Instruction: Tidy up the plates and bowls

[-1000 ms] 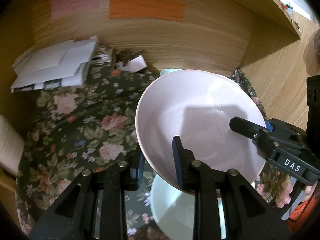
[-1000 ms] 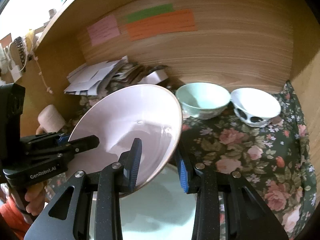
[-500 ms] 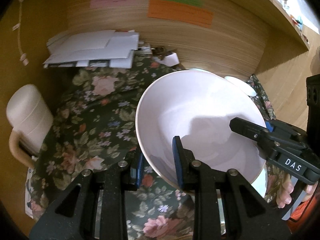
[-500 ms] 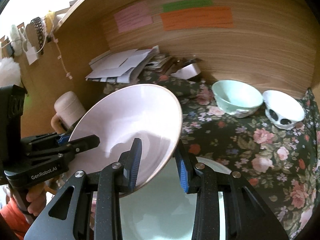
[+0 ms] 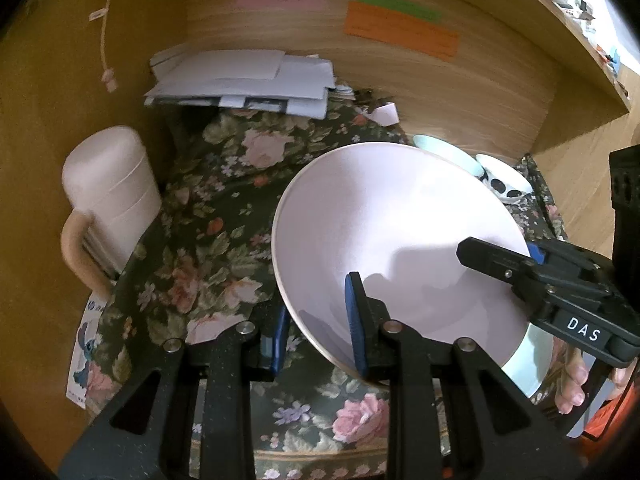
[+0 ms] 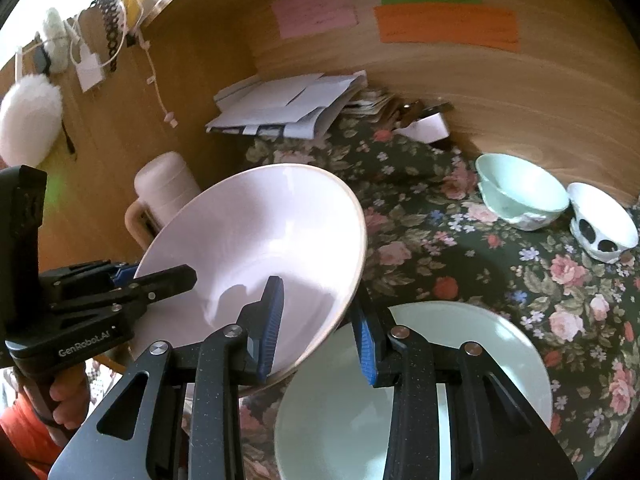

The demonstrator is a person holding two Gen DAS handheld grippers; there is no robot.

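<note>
Table (image 6: 460,248) under dark floral cloth, inside a wood-panelled alcove. Left claw (image 5: 316,320) and right claw (image 6: 316,320) each clamp opposite rims of the tilted pale pink ceramic plate (image 6: 256,248), above a mint-green plate (image 6: 460,352).

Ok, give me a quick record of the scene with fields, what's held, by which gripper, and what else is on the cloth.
held item: pink plate, tilted, lifted above the cloth
left gripper: shut on the pink plate's near rim
right gripper: shut on the plate's opposite rim
below the plate: pale green plate lying flat on the floral cloth
back right: mint bowl beside a white bowl with black spots, both upright
back left: stack of papers
left edge: pink jug
</note>
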